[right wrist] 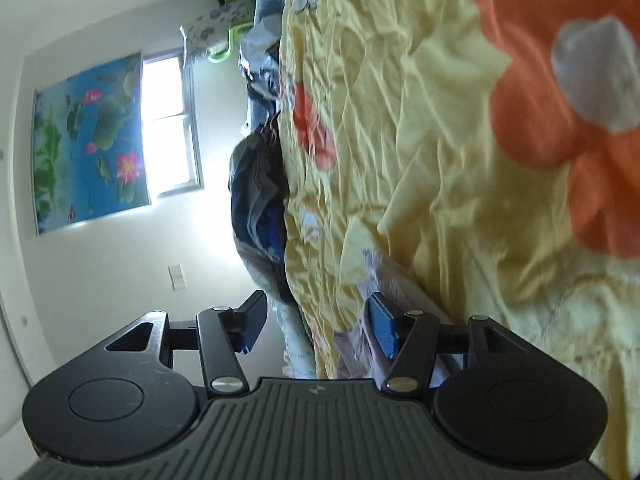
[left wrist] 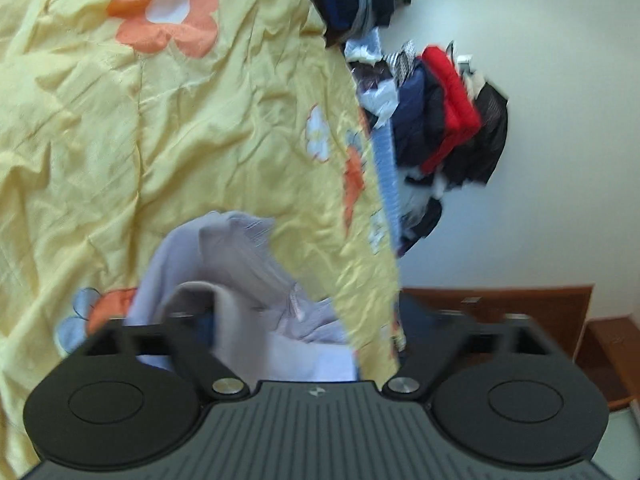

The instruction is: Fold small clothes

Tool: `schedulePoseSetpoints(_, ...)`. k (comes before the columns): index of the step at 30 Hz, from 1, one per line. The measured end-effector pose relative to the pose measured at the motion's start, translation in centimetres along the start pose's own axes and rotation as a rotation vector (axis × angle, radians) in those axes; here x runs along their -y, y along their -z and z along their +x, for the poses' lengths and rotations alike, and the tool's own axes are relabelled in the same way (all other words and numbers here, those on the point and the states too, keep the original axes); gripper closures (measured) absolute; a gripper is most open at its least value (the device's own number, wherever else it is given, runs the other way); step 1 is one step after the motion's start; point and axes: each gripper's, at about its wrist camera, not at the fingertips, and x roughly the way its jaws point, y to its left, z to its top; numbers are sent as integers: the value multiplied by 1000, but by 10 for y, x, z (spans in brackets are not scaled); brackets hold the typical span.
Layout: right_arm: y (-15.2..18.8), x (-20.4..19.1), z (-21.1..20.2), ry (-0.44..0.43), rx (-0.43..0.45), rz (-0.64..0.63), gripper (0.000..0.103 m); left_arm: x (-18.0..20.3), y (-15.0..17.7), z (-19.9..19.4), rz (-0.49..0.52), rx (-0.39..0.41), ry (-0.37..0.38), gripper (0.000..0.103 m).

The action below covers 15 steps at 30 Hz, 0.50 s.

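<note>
Bedroom: white walls, yellow floral quilt (left wrist: 180,128) covering the bed, clothes heaped (left wrist: 448,116) along its far edge. We read both cameras as rolled sideways. Left gripper (left wrist: 304,320): jaws spread wide, nothing clamped; the lilac garment (left wrist: 240,272) lies loose between them near the quilt's edge. Right gripper (right wrist: 316,326): jaws about half open, empty, one blue pad (right wrist: 382,330) against the cloth. Probably regripping for the fold.

Daylight floods in through the window (right wrist: 170,124), which is blown out to white and casts glare over the wall (right wrist: 120,272) around it. The yellow quilt (left wrist: 160,140) is evenly lit with soft crease shadows. Motion blur smears the clothes pile (left wrist: 440,120); fisheye distortion bends both views at the edges.
</note>
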Motion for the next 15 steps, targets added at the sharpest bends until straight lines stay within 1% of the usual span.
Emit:
schedulePoseSetpoints(1,-3,-1,1,19,5,-14,46,1,1,0,0,-8,-11,3)
schedulePoseSetpoints(3,0,-9,-1,55,1,-80,46,7,4,-5,57,5,-3,3)
schedulePoseSetpoints(5,4,-13,-2,59,-14,-125,46,12,7,-13,103,27,-4,3)
schedulePoseSetpoints(7,9,-16,-14,51,-11,-149,46,14,8,-25,129,72,2,3)
schedulePoseSetpoints(10,14,-24,-23,34,-10,-172,44,14,12,-38,191,111,-60,3)
schedulePoseSetpoints(12,20,-29,-29,26,-16,-196,43,9,16,-38,206,94,-102,3)
schedulePoseSetpoints(15,31,-29,-35,30,-36,-202,41,-1,27,-36,231,47,-137,3)
